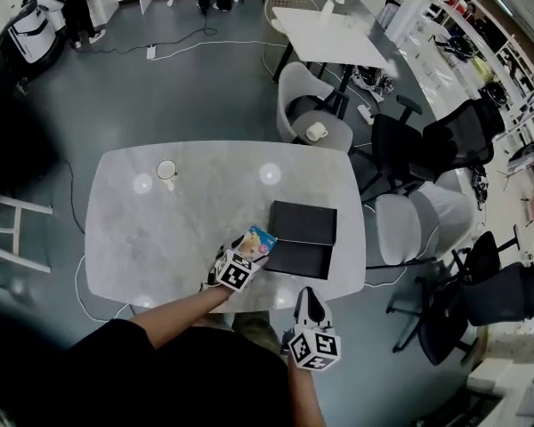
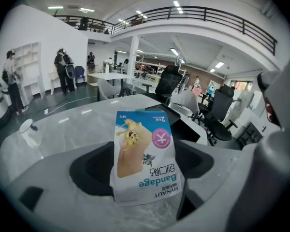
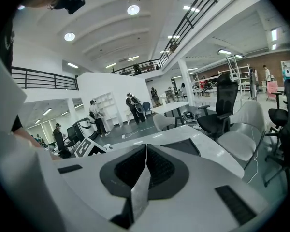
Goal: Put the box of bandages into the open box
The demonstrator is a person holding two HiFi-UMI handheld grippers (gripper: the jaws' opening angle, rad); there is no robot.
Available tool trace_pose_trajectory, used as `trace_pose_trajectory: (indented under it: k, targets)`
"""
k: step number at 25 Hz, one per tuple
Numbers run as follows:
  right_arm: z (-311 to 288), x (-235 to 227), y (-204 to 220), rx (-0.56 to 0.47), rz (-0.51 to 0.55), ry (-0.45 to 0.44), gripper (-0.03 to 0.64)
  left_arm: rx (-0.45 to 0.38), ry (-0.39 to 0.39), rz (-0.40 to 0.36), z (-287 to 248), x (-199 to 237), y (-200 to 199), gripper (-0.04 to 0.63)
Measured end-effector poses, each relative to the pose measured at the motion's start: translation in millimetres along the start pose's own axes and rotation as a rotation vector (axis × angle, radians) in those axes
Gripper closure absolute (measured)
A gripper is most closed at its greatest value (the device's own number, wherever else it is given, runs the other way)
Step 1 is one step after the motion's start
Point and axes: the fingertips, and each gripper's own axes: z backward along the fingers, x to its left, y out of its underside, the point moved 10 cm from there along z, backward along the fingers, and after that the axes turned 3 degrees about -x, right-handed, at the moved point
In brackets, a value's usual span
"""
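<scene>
Big grey table (image 1: 160, 238) is standing in a wide office room. You are holding the bandage box (image 1: 257, 241) in your left gripper (image 1: 246, 254), with the jaws wide and pressing on its sides. It is just beside the open box (image 1: 301, 236), at its left edge. Your right gripper (image 1: 310, 305) is hanging nearer to you than the open box, jaws pressed together with nothing in them. It looks like you are carrying now. Hold the bandage box flat, bring it over the open box, go low, then let go. You are seeing one bandage box, one open box, one cup (image 1: 166, 171) well apart from the open box, and two grippers.
</scene>
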Motion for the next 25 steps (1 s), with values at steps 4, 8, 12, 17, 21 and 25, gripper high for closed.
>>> trace_pose_trajectory:
  k: [4, 8, 12, 17, 21, 25]
  targets:
    - [13, -25, 1, -0.019, -0.027, 0.06, 0.603, 0.017, 0.052, -0.099, -23, -28, -16, 0.189]
    - [18, -53, -5, -0.041, -0.052, 0.115, 0.603, 0.044, 0.095, -0.165, -54, -50, -32, 0.189]
    - [17, -83, -8, -0.049, -0.069, 0.142, 0.603, 0.083, 0.123, -0.219, -88, -71, -39, 0.189]
    - [5, -111, -8, -0.053, -0.08, 0.156, 0.603, 0.145, 0.167, -0.3, -126, -88, -36, 0.189]
    - [-1, -129, -11, -0.046, -0.09, 0.171, 0.603, 0.193, 0.214, -0.374, -147, -102, -35, 0.189]
    - [-5, -151, -9, -0.035, -0.102, 0.2, 0.603, 0.214, 0.258, -0.459, -167, -119, -33, 0.189]
